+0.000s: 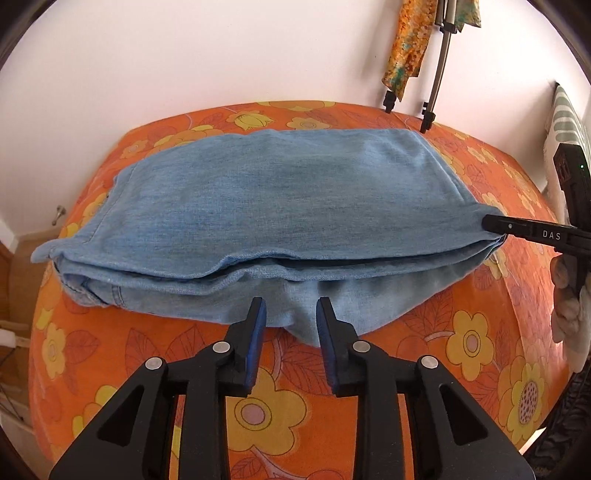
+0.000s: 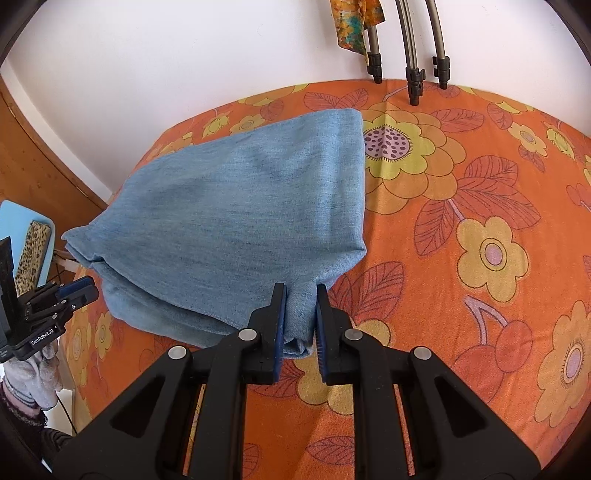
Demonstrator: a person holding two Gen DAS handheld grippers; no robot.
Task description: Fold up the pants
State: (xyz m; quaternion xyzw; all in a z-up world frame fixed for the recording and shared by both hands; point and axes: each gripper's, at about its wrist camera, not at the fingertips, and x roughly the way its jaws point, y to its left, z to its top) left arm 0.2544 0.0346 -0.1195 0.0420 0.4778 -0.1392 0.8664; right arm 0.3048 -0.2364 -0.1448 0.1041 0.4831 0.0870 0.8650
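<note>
Light blue denim pants [image 1: 280, 206] lie folded in several layers on the orange flowered bedspread [image 1: 461, 332]; they also show in the right wrist view [image 2: 236, 221]. My left gripper [image 1: 291, 306] is open, its blue pads on either side of the near lower edge of the pants, not gripping. My right gripper [image 2: 300, 291] has its jaws partly closed around the near corner of the pants, with cloth between the pads. It enters the left wrist view from the right [image 1: 491, 223], at the pants' right corner. The left gripper shows at the left of the right wrist view [image 2: 79, 290].
The bedspread [image 2: 480, 258] covers the whole surface. Metal stand legs [image 2: 413, 74] and a patterned cloth [image 2: 354, 22] are at the far edge by the white wall. A wooden door [image 2: 29, 162] and a blue chair [image 2: 22, 225] are to the left.
</note>
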